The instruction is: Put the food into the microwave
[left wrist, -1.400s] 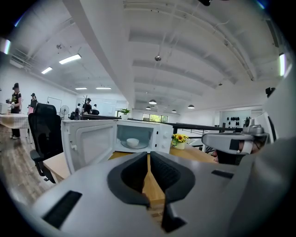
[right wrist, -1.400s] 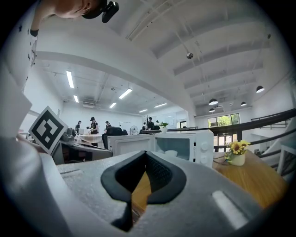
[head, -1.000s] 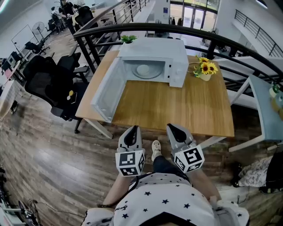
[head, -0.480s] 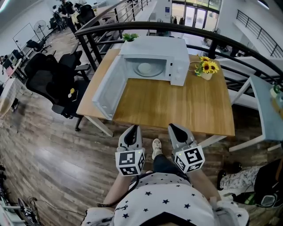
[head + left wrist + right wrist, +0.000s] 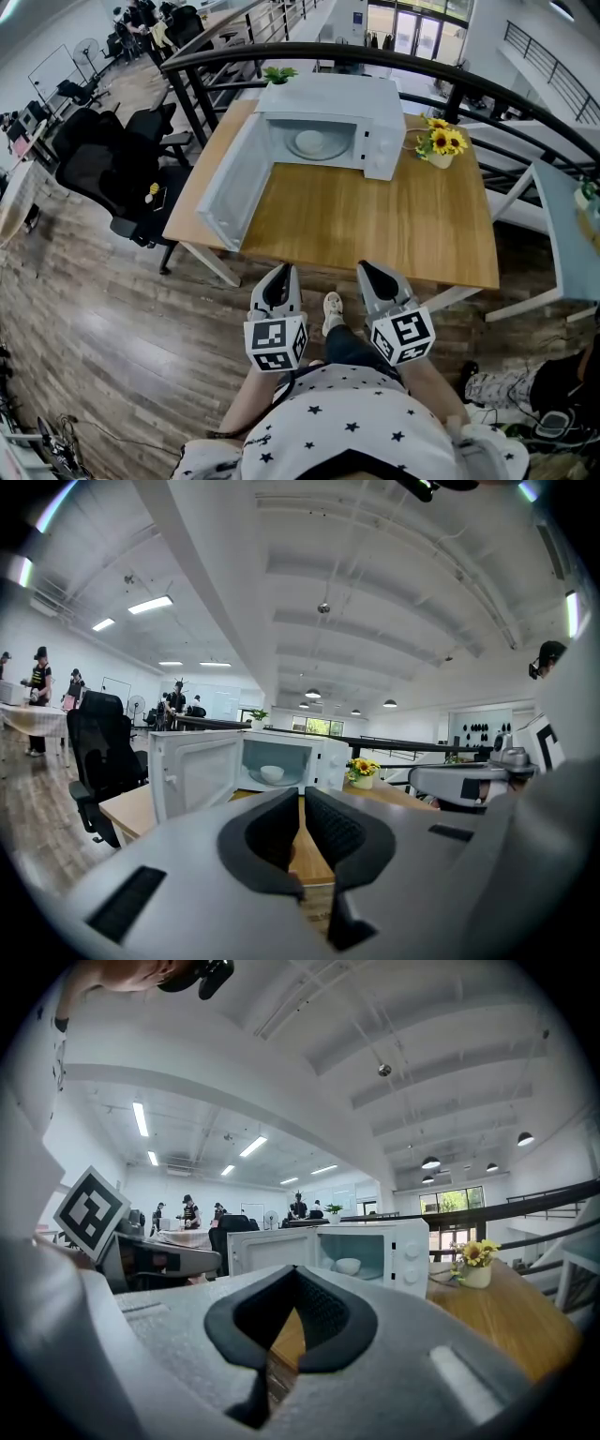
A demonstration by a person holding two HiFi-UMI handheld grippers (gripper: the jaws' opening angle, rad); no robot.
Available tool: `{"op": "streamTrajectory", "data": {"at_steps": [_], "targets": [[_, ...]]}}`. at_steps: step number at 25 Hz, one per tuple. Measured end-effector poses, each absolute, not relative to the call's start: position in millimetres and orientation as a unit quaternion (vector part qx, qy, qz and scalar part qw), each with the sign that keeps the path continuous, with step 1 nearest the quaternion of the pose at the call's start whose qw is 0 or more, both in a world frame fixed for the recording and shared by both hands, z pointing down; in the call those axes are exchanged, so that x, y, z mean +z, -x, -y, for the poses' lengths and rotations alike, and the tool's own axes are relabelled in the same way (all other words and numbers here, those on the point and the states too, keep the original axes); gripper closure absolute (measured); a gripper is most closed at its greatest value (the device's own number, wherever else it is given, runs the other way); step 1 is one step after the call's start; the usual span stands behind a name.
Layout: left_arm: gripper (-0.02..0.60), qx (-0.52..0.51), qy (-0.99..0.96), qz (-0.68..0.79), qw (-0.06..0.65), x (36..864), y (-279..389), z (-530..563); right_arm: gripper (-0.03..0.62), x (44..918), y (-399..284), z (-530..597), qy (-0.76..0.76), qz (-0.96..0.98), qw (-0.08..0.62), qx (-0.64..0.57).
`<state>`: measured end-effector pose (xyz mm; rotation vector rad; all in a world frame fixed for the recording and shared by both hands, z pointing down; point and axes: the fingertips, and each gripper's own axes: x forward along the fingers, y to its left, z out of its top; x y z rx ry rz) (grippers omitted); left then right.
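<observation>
In the head view, a white microwave (image 5: 323, 101) stands at the far side of the wooden tabletop (image 5: 375, 220). Its door (image 5: 225, 192) is swung wide to the left. A white bowl (image 5: 309, 143) sits inside on the glass plate. Sunflowers (image 5: 441, 142) stand just right of the microwave. The left tongs (image 5: 280, 274) and right tongs (image 5: 376, 272) are side by side, close to the person's body and just short of the tabletop's near edge. Both point toward the microwave and are well apart from it.

In the left gripper view, the left tongs (image 5: 302, 797) are pressed together with nothing between them. Beyond them are the open microwave (image 5: 326, 761) and the bowl (image 5: 272, 773) within.

In the right gripper view, the right tongs (image 5: 295, 1272) meet at the tips and are empty. The bowl (image 5: 348, 1266) shows inside the microwave (image 5: 410, 1255), with the sunflowers (image 5: 476, 1254) to its right.
</observation>
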<state>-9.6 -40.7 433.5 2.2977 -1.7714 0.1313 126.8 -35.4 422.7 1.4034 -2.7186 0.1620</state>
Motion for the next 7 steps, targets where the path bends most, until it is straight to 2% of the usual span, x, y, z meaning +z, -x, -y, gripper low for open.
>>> {"op": "streamTrajectory", "data": {"at_steps": [7], "targets": [[0.560,0.045,-0.788,0.603,0.119,430.1,12.2,43.2,0.589,422.0,-123.1,37.9,-0.457,0.887,0.043,0.057]]}}
